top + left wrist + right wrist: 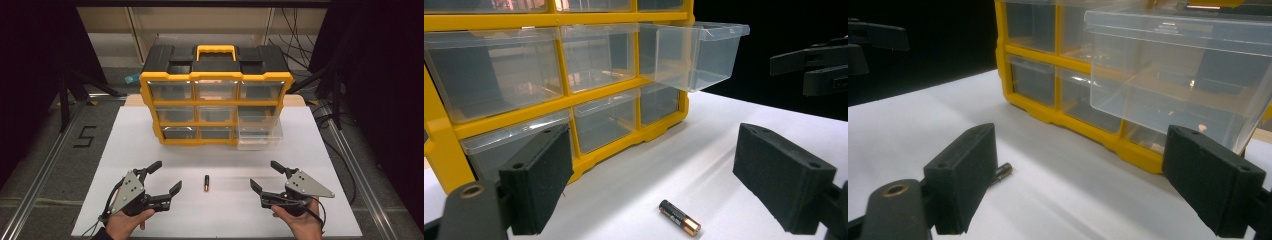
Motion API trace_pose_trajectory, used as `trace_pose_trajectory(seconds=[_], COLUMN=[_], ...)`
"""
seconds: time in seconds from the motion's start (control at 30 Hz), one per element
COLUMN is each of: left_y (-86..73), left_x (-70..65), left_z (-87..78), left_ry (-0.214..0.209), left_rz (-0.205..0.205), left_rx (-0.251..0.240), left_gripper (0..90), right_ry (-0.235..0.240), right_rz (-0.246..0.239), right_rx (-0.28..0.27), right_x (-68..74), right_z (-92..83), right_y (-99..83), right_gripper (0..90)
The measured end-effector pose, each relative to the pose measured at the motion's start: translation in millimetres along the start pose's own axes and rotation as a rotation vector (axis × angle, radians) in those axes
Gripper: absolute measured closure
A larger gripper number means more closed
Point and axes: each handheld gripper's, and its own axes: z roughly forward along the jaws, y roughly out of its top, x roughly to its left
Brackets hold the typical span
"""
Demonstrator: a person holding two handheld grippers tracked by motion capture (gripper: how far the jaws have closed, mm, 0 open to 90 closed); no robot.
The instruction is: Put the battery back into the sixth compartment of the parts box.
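High view: both tongs stood open, the battery [206, 183] lying loose between them.
We judged the left tongs [161, 176] should close across its middle, then carry it to the open drawer [259, 133] at 1 o'clock; right tongs [264, 174] held nothing.

Overhead forward-down, two low views (shared battery [205, 183])

The left hand-held gripper [156, 179] is black, with a grey three-cornered plate dotted with dark screw holes and a thin cable trailing toward 7 o'clock. The right hand-held gripper [266, 176] matches; its blocky black pads [967, 175] are matte and foam-like.
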Motion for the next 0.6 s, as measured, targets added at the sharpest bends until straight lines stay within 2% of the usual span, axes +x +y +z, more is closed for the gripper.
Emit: trace_pose_trajectory(seconds=[0.03,0.07,0.27,0.43,0.6], left_y=[0.0,0.0,-0.1,-0.2,-0.1], left_x=[0.0,0.2,0.0,0.1,0.2], left_z=[0.0,0.1,0.1,0.1,-0.1], left_ry=[0.0,0.0,0.001,0.002,0.003], left_rz=[0.0,0.001,-0.006,-0.006,-0.006], left_rx=[0.0,-0.001,-0.002,-0.001,-0.001], left_gripper=[15.6,15.6,15.6,15.6,15.6], right_ry=[0.0,0.008,0.019,0.019,0.019], right_rz=[0.0,0.024,0.026,0.02,-0.003], right_rx=[0.0,0.015,0.013,0.039,0.024], right_x=[0.0,1.3,1.4,1.5,0.6], right_z=[0.0,-0.4,0.9,0.5,2.1], right_y=[0.0,-0.4,-1.3,-1.3,-1.8], right_gripper=[15.7,15.7,15.7,15.8,15.8])
